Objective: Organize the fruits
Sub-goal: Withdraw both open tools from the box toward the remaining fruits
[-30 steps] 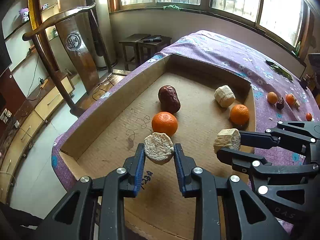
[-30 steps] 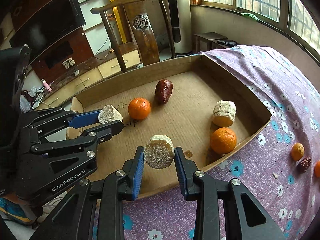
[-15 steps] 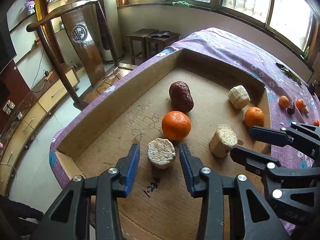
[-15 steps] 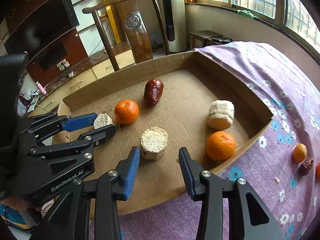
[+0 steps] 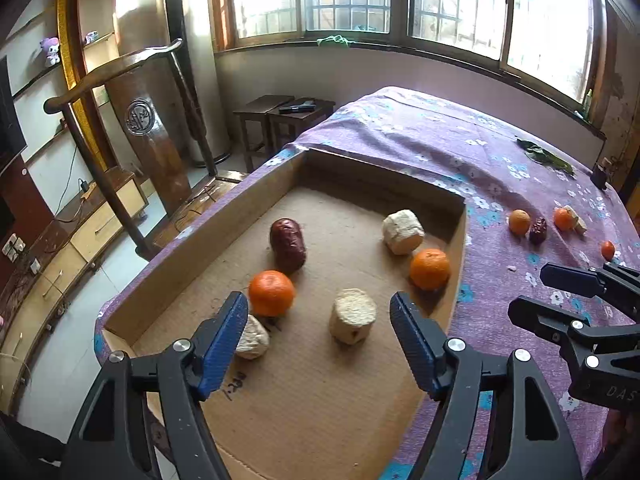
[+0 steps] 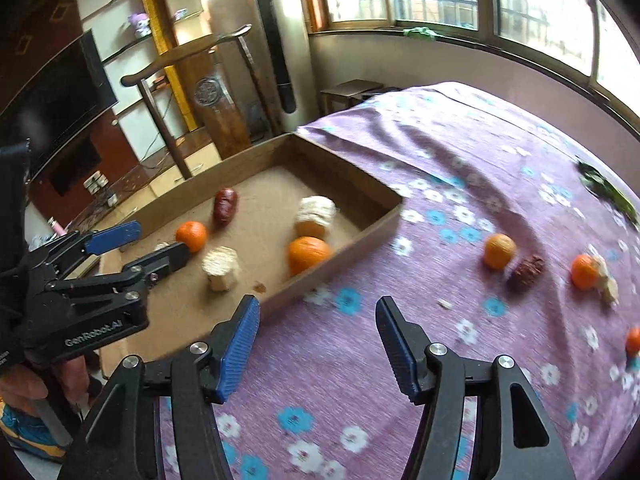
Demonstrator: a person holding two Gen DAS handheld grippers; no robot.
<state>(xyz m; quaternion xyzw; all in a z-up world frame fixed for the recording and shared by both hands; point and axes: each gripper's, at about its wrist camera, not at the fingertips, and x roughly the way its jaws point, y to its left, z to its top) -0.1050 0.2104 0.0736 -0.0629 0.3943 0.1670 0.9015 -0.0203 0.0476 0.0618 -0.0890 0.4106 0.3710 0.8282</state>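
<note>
Pale chunks (image 5: 352,320) were released into cardboard tray (image 5: 458,240); left gripper (image 5: 318,334) and right gripper (image 6: 318,330) are opening, empty; loose fruit (image 6: 498,251) remains on cloth.

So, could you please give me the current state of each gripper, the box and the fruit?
Left gripper: jaws opening, nothing held.
Right gripper: jaws opening, empty, over the cloth.
Cardboard box: open-topped, holding six pieces.
Pale chunk: standing free on the box floor.
Loose fruit: outside the box, on the cloth.
</note>
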